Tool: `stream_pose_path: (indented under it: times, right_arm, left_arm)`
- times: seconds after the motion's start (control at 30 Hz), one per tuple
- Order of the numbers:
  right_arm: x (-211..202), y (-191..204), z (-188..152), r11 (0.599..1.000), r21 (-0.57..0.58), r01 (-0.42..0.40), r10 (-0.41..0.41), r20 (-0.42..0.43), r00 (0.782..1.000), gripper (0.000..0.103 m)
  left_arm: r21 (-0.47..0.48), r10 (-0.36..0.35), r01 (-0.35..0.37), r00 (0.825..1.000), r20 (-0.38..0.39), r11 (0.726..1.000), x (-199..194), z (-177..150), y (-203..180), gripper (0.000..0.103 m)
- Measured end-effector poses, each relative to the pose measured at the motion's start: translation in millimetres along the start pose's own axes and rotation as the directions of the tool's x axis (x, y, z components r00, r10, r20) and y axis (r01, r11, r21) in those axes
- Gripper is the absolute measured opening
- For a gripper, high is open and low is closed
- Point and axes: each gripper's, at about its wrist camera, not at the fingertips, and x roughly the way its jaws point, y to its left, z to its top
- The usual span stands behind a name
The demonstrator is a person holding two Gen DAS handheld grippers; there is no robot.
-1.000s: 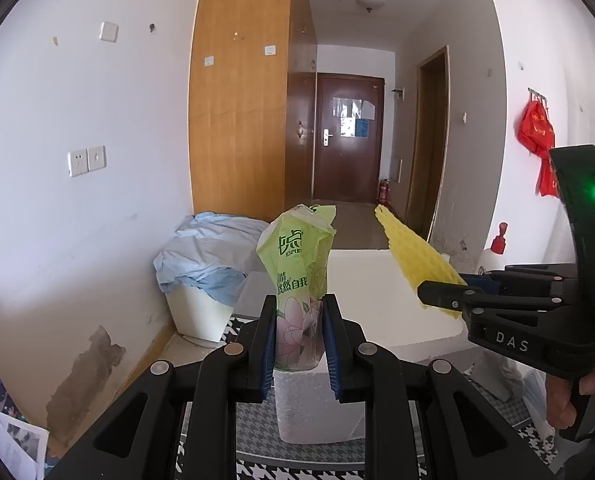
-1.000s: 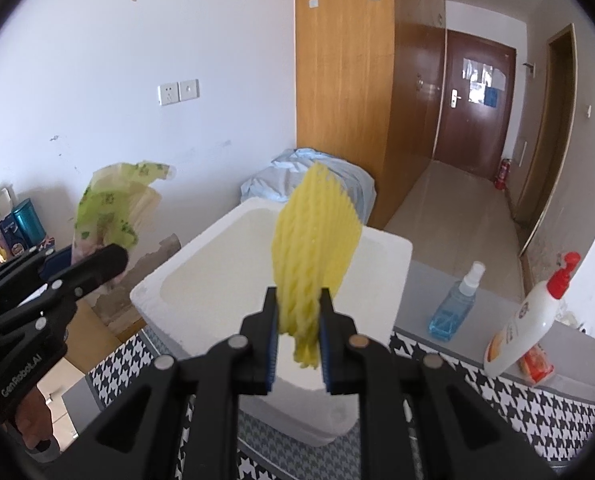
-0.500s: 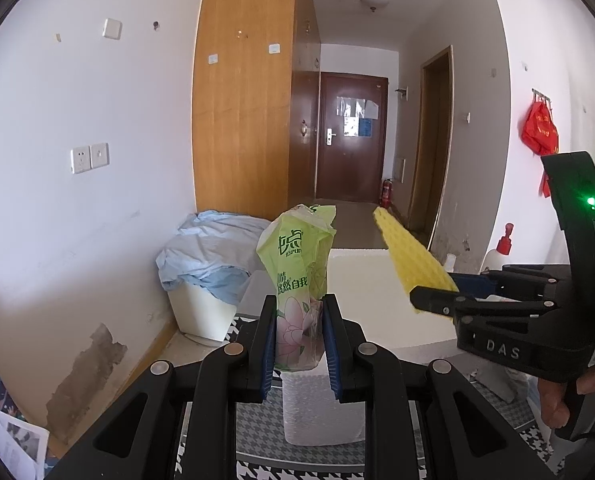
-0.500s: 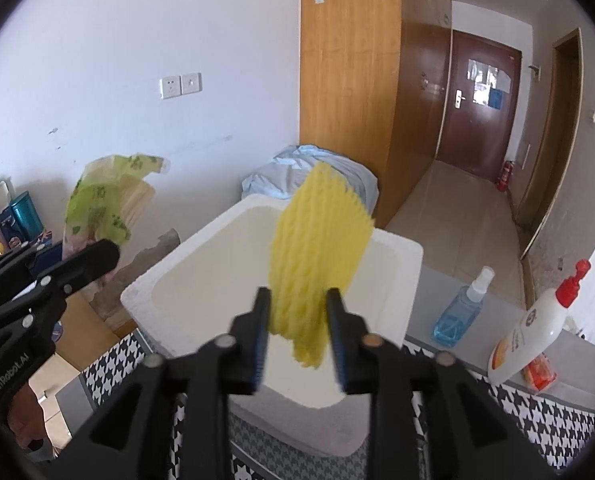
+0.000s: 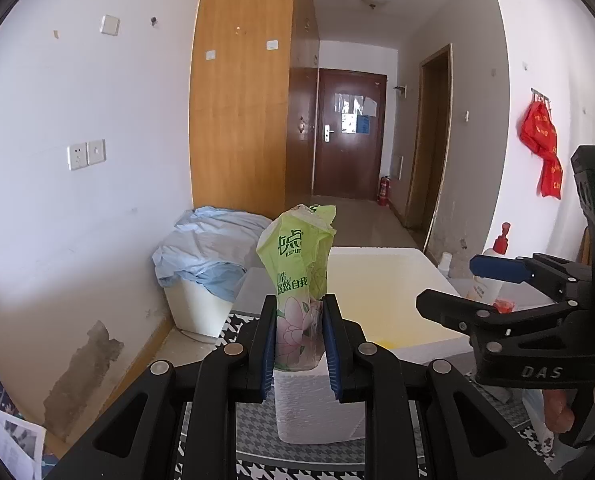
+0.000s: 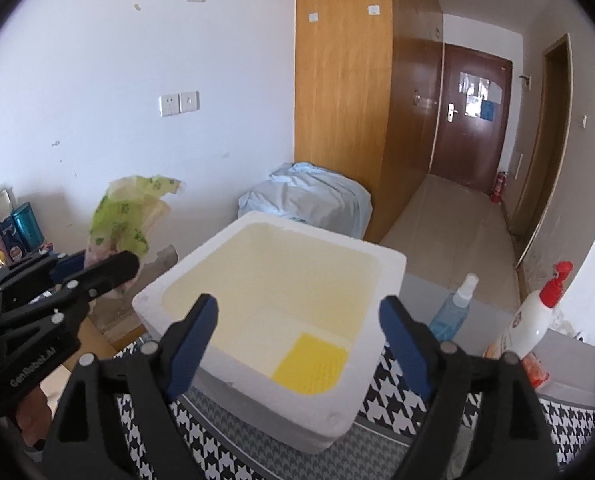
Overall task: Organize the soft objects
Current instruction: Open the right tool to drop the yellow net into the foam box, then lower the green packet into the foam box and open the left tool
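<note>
Left wrist view: left hand-held gripper [image 5: 299,336] clamped on green tissue pack [image 5: 299,276], pack upright between the blue pads, top crumpled. White foam box [image 5: 381,292] just behind and right of pack, open top, sat on houndstooth-patterned surface [image 5: 257,432]. Sliver of yellow visible on box floor near front wall. Right hand-held gripper [image 5: 457,284] at right edge, over box's right rim, jaws spread, nothing between them. Blue cloth [image 5: 209,248] draped over white bin on the floor, left of box.

Right wrist view: right hand-held gripper [image 6: 299,332] released, pads wide apart, held above foam box [image 6: 385,280]. Yellow foam net [image 6: 311,364] lay flat on box floor, front right corner, touching the walls. Left hand-held gripper [image 6: 109,266] at left, beside box, gripping green tissue pack [image 6: 125,224]. Blue spray bottle [image 6: 453,308] and white red-capped pump bottle [image 6: 533,320] stood on surface right of box.
</note>
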Motion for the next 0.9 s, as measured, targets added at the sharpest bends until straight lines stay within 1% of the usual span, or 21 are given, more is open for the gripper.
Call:
stream_pose_path:
  times: [0.1,0.33,0.53,0.9]
  right_arm:
    - [-4.5,-0.2,-0.8,1.000,-0.005,0.009,-0.009,0.016,1.000,0.091]
    - [-18.7,-7.8,-4.8,1.000,0.021,0.009,-0.010,0.043,0.999,0.100]
    - [-28.7,-12.0,-8.0,0.999,0.029,0.028,-0.029,0.050,0.998,0.100]
    - [-47.0,-31.5,-23.2,0.993,0.068,0.096,-0.099,0.052,0.994,0.100]
  left_arm:
    - [0.006,-0.005,0.005,1.000,-0.003,1.000,0.7,1.5,-1.7,0.023]
    - [0.020,-0.024,0.024,1.000,-0.002,1.000,2.5,6.2,-10.1,0.023]
    - [0.034,-0.044,0.044,0.999,-0.007,0.998,8.5,11.4,-20.0,0.023]
    - [0.052,-0.096,0.097,0.995,-0.032,0.994,25.9,19.9,-43.3,0.023]
